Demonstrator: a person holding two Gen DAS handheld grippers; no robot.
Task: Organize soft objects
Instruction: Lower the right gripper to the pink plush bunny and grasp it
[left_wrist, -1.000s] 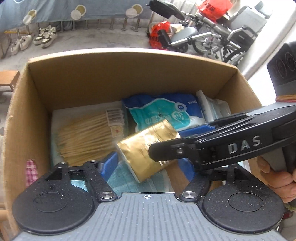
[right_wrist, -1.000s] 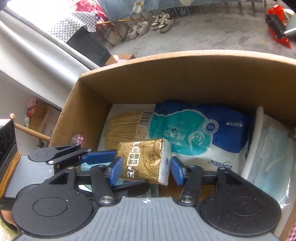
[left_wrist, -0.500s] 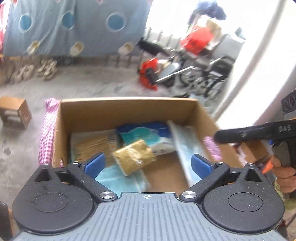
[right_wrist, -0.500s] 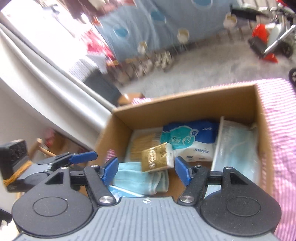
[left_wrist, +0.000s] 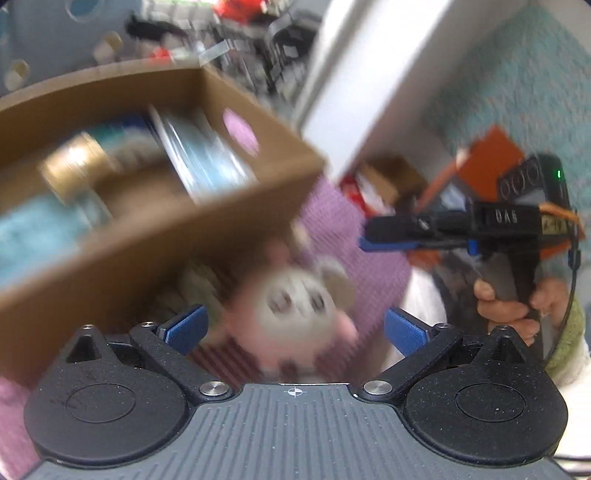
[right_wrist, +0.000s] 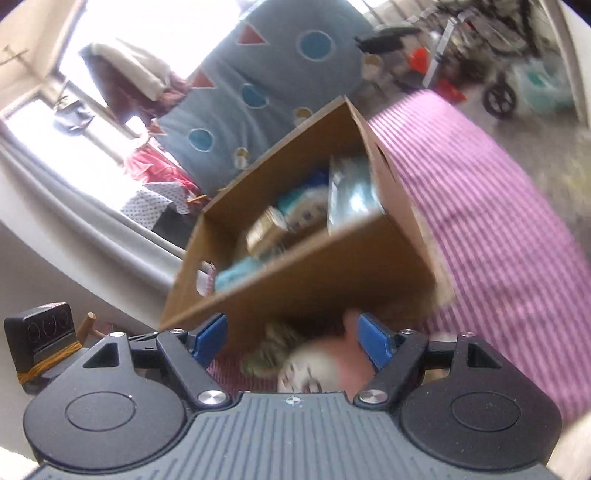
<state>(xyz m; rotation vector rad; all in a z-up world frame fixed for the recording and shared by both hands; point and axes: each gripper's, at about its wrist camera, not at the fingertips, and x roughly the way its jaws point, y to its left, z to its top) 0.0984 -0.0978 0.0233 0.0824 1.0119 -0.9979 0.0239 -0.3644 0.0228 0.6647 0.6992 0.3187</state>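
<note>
A pink and white plush toy (left_wrist: 295, 310) lies on the pink striped cloth in front of the cardboard box (left_wrist: 155, 240). My left gripper (left_wrist: 293, 328) is open just above the toy, its jaws on either side, not touching. My right gripper (right_wrist: 291, 341) is open, with the same plush toy (right_wrist: 317, 365) low between its jaws; it also shows in the left wrist view (left_wrist: 391, 236), off to the right. The box (right_wrist: 314, 273) holds a gold tissue pack (right_wrist: 266, 230), a blue cloth (right_wrist: 236, 273) and packaged masks (right_wrist: 351, 195). Both views are blurred.
A pink striped cloth (right_wrist: 498, 229) covers the surface under the box. An olive soft item (right_wrist: 266, 350) lies beside the plush toy. A white pillar (left_wrist: 362, 74) stands behind the box. Wheelchairs and clutter sit on the floor beyond.
Both grippers have pulled back out of the box and swung down toward its front side. The gold tissue pack stays in the box. The plush toy has come into view.
</note>
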